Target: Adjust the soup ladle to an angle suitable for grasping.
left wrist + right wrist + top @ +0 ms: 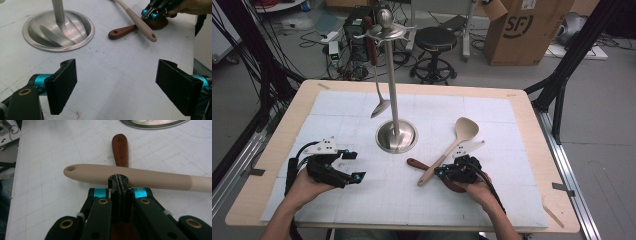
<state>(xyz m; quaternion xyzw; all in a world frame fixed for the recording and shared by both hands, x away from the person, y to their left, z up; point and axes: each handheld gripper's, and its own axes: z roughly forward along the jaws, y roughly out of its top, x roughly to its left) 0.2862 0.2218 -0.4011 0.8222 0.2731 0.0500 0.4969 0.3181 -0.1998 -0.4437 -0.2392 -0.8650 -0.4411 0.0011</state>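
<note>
On the mat — left gripper (353, 166) jaws spread | right gripper (441, 172) jaws pressed together, beside pale spoon (451, 146).

This looks like a lab or test room rather than a home. The wooden table (532, 150) stands on a bare grey floor (602, 100), framed by black metal struts (579, 40). Beyond it, at twelve o'clock, sit electronics boxes (359, 25) amid tangled cables (319, 37) and a black stool (436, 42); at one o'clock, a cardboard shipping box (524, 30).
</note>
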